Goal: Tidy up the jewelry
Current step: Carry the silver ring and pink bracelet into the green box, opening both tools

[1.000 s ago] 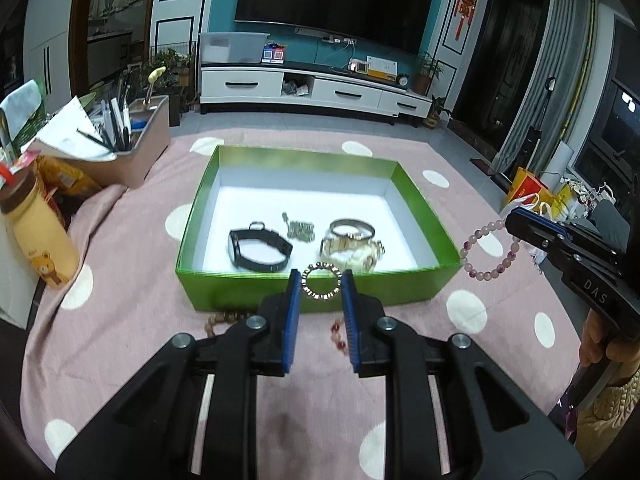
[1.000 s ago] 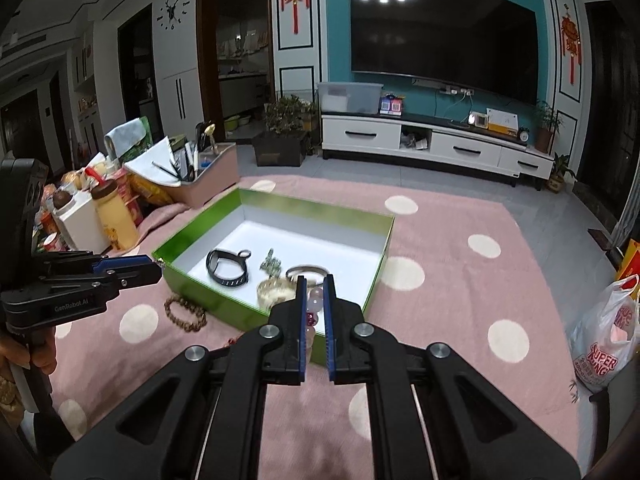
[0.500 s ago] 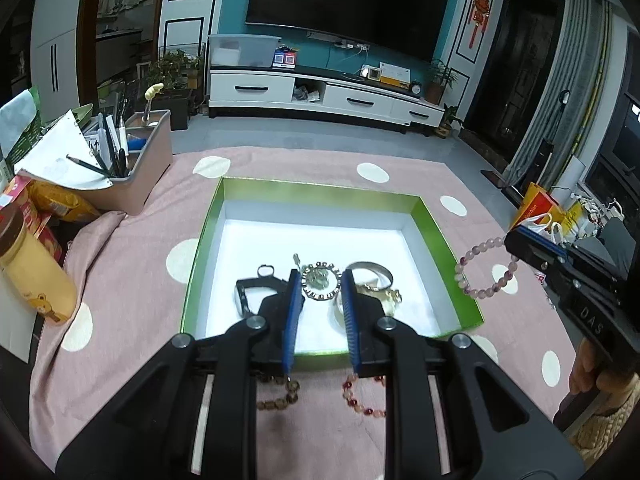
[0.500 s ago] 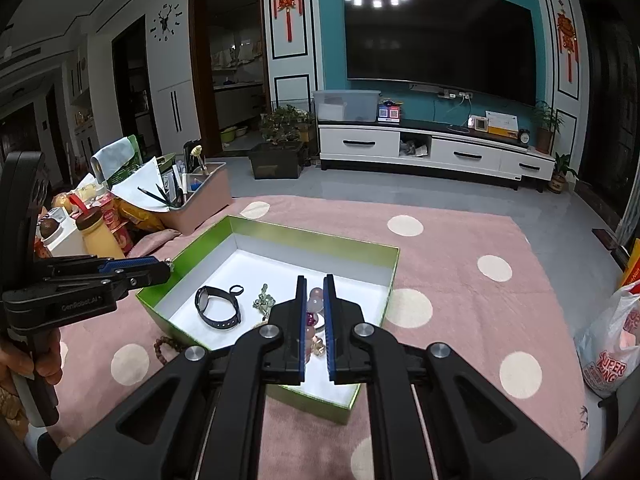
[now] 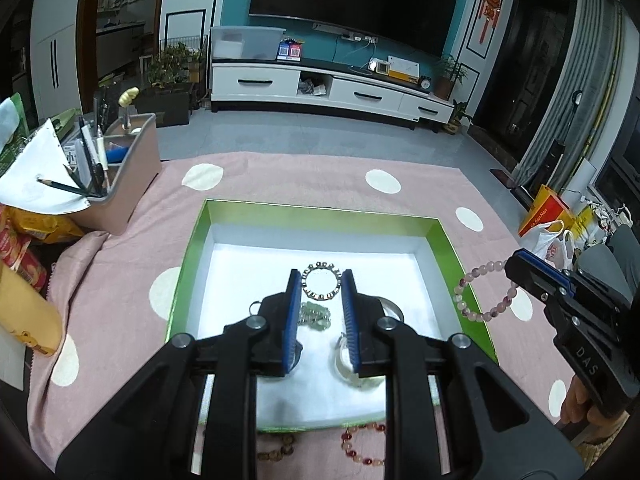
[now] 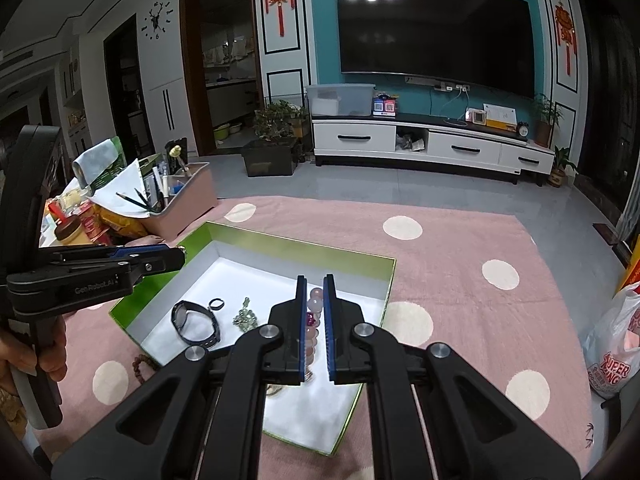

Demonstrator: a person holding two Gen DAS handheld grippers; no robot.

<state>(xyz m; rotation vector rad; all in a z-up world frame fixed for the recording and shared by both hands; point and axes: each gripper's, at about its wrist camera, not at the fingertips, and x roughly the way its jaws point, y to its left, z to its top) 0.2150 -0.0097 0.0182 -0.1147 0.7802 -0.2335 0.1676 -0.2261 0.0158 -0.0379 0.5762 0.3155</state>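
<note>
At frame centre, the left gripper (image 5: 320, 280) clamps a round metal ring bracelet (image 5: 320, 281) between its blue pads — above the white floor of the green box (image 5: 196, 232). At the right edge, the right gripper (image 5: 514, 258) is closed on a pink bead bracelet (image 5: 478, 296), hanging over the box's right rim. Lower in the box lie a black watch (image 6: 195, 322) and a green chain (image 6: 245, 318).

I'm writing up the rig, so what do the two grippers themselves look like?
Both are matte black plastic with silver screws and blue ribbed pads. The right gripper has "DAS" printed on its side; the left gripper reads "GenRobot.AI". No cables visible. Bare hands grip the handles.
</note>
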